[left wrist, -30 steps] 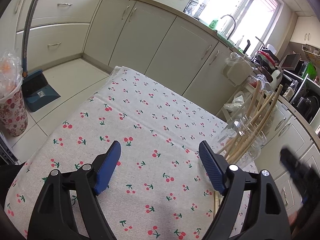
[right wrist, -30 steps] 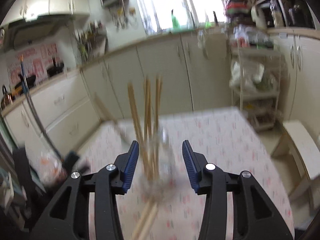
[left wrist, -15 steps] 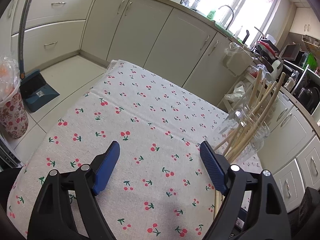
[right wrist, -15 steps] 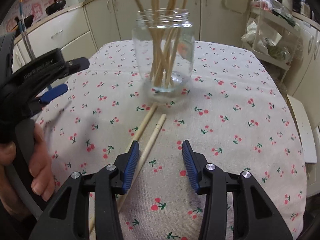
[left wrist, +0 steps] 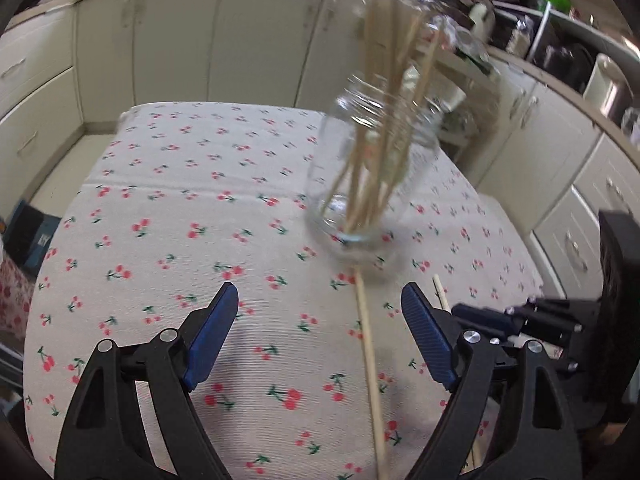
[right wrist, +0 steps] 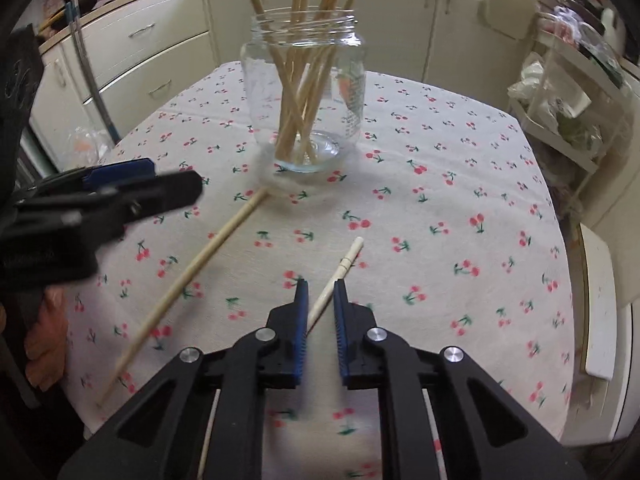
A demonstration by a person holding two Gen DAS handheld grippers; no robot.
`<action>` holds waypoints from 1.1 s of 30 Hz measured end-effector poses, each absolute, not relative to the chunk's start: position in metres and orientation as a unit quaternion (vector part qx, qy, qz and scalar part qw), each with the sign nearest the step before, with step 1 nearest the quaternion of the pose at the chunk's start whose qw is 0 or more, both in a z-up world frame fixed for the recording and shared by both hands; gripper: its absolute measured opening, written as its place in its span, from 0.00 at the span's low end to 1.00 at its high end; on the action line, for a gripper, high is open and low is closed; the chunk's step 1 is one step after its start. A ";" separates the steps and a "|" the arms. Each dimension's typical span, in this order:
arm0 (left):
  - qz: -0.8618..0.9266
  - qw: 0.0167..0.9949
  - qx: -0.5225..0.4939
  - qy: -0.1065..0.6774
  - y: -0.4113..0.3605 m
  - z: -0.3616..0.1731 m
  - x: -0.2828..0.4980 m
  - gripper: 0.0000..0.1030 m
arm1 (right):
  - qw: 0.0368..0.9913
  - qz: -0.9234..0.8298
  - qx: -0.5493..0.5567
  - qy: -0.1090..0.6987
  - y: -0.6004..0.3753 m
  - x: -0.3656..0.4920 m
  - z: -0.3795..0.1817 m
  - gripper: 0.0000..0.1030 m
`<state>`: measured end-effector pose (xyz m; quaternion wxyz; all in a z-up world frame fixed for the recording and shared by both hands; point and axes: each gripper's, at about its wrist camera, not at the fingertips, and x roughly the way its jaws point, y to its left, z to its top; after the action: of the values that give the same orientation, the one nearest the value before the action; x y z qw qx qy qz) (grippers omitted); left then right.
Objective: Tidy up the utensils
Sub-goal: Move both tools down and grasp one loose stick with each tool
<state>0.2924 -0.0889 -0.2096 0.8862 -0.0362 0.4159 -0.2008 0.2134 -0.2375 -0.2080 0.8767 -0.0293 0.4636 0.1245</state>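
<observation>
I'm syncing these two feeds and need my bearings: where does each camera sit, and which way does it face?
Left wrist view: sits on the left tool, looking forward and down across the cherry tablecloth at the glass jar; its open blue fingers show, astride a loose chopstick.
Right wrist view: sits on the right tool, facing down at the same jar; its jaws are closing around a second chopstick; the left tool shows too.
Shared: jar, both chopsticks, tablecloth.
</observation>
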 end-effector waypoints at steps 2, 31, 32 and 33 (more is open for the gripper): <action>-0.200 0.882 -0.015 0.427 -0.100 -0.212 0.295 0.77 | 0.878 0.128 -0.037 0.460 -0.244 0.215 -0.209 0.13; -0.141 0.874 0.062 0.461 -0.126 -0.226 0.303 0.36 | 0.883 0.101 -0.009 0.459 -0.246 0.219 -0.208 0.09; -0.141 0.875 0.063 0.458 -0.126 -0.226 0.302 0.34 | 0.882 0.102 -0.008 0.460 -0.247 0.219 -0.209 0.08; -0.144 0.876 0.062 0.457 -0.126 -0.225 0.301 0.24 | 0.881 0.103 -0.006 0.461 -0.248 0.219 -0.208 0.07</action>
<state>0.3010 -0.1262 -0.2251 0.8756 0.0625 0.4570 -0.1437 0.2191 -0.2476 -0.2084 0.8812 -0.0059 0.4614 0.1030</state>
